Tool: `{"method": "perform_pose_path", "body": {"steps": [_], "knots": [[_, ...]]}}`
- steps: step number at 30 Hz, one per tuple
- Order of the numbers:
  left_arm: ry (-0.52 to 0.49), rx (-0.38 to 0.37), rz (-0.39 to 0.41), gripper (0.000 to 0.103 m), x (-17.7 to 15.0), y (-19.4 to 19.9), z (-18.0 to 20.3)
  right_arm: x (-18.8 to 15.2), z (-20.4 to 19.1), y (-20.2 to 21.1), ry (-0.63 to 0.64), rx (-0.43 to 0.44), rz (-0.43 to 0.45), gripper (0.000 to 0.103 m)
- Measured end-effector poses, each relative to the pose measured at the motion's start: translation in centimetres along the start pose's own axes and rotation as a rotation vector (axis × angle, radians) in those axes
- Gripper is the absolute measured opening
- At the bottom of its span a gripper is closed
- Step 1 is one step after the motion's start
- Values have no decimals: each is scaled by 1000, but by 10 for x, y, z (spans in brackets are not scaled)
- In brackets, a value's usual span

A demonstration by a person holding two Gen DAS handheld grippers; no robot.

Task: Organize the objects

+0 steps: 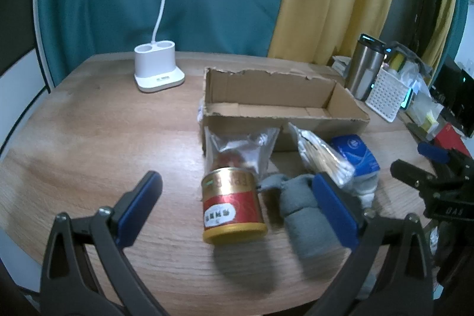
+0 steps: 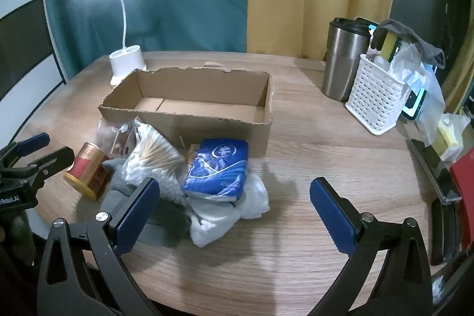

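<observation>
Cardboard box (image 2: 189, 105): open-topped, mid-table, nothing inside. Heaped just in front of it: red-and-gold can (image 1: 232, 205) on its side, cotton swab bag (image 2: 154, 159), blue tissue pack (image 2: 217, 168), grey sock (image 1: 305, 215), white cloth (image 2: 225, 215). Left gripper (image 1: 237, 197): jaws wide, flanking can, gripping nothing. Right gripper (image 2: 234, 206): jaws wide, holding nothing. Behind: lit desk lamp (image 1: 158, 68), steel tumbler (image 2: 343, 58), white basket (image 2: 374, 102).

- On the blue tissue pack (image 2: 217, 168), at about eleven o'clock from the right gripper's spread jaws, we read a white oval logo, seemingly "Vinda"; the smaller print below is too small for us.
- On the red-and-gold can (image 1: 232, 205) we see a white label with Chinese characters, too blurred for us to read.
- At nine o'clock in the right wrist view, the other gripper's black body (image 2: 13, 199) carries white lettering cut by the edge, roughly "Robot.AI".
</observation>
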State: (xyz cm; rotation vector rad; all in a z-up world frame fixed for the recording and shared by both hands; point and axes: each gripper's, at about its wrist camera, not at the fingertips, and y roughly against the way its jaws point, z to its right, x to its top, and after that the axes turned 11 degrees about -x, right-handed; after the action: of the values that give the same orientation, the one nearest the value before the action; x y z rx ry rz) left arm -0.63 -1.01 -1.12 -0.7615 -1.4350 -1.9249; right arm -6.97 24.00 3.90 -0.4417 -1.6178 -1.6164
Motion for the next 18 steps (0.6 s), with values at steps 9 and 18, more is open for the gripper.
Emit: {"method": "perform_pose_path", "body": {"steps": [9, 18], "knots": [[-2, 7, 3, 103, 0, -1, 1, 1, 1, -1, 0, 2, -2, 103], [20, 3, 1, 103, 1, -2, -2, 1, 4, -3, -3, 4, -6, 103]]}}
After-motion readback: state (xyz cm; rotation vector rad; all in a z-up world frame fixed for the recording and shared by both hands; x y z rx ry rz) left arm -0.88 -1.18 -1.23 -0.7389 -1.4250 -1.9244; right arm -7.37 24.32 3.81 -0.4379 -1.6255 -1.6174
